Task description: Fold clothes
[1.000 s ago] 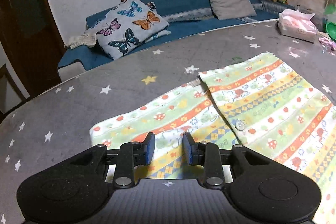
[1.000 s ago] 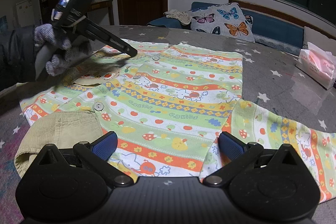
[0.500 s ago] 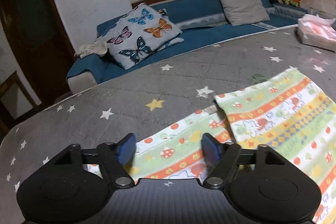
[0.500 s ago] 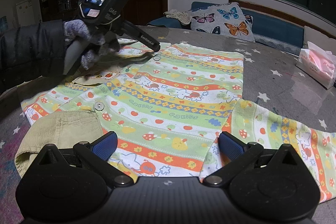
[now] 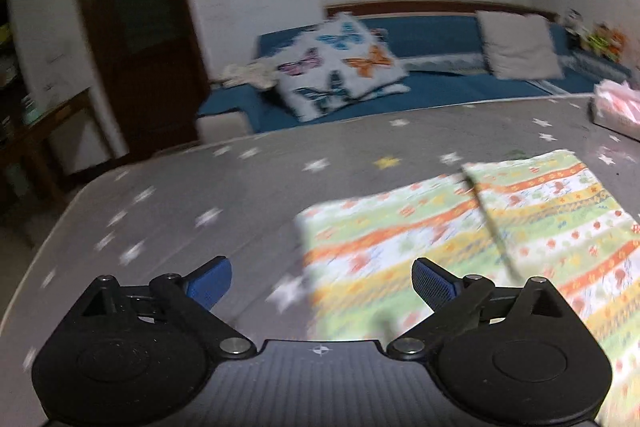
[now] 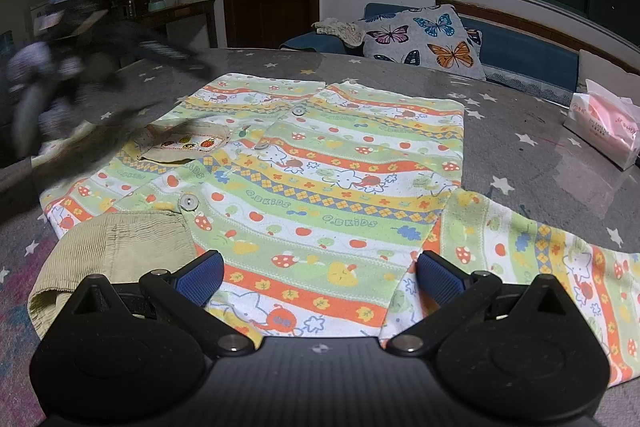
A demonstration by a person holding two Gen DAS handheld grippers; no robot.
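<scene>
A child's striped shirt (image 6: 320, 179) with buttons lies flat on the star-print table (image 6: 540, 163), one sleeve (image 6: 540, 247) spread out to the right. Its other sleeve (image 5: 400, 247) is folded across beside the body (image 5: 560, 211). A beige corduroy garment (image 6: 116, 247) lies at the shirt's near left corner. My left gripper (image 5: 322, 281) hovers above the table at the sleeve's end, jaws opening with nothing between them; it shows as a blur (image 6: 172, 53) in the right wrist view. My right gripper (image 6: 320, 277) stands open over the shirt's near hem, holding nothing.
A pink tissue pack (image 6: 600, 123) sits at the table's right side. Behind the table runs a blue sofa (image 5: 440, 39) with a butterfly pillow (image 5: 340, 67) and a grey cushion (image 5: 516, 47). The table's rounded edge (image 5: 80, 195) falls away on the left toward a dark door.
The left gripper opened from nearly shut on the sleeve to wide, let the sleeve go, and lifted away toward the left. The right gripper has not moved.
</scene>
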